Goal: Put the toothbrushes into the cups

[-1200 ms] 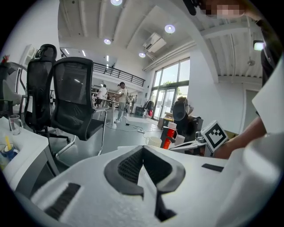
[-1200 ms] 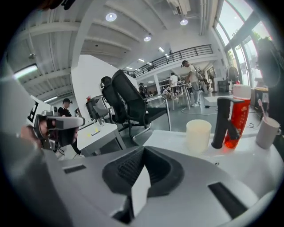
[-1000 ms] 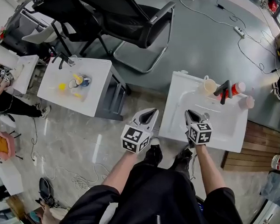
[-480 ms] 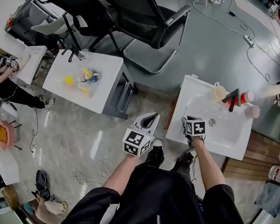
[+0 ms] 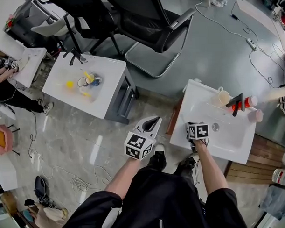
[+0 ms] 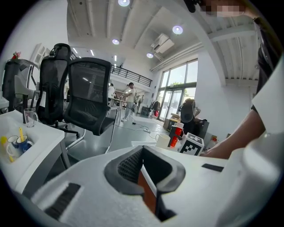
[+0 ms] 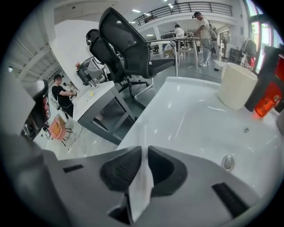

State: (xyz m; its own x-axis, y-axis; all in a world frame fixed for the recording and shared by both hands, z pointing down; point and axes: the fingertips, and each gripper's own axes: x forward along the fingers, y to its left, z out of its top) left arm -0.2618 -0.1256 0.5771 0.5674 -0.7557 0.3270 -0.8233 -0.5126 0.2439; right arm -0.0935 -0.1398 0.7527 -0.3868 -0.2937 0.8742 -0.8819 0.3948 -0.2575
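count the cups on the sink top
3: a cream cup left of the black faucet, a red cup right of it, a pink cup farthest right. The faucet may hide more.

I count two handheld jaw grippers with marker cubes: the left gripper [image 5: 157, 119] and the right gripper [image 7: 143, 150]. There are two white basin-top tables, the near basin [image 5: 227, 131] and the far basin [image 5: 104, 98]. Each carries one black tap, so two taps: near tap [image 5: 237, 103], far tap [image 5: 70, 55]. On the near basin I make out three cups: cream cup [image 5: 223, 97], red cup [image 5: 250, 101], pink cup [image 5: 257, 115]. Two black mesh office chairs, first chair [image 5: 148, 22] and second chair [image 5: 78, 10]. One clear drinking glass [image 5: 86, 56]. The yellow bits in the far basin are too small to count.
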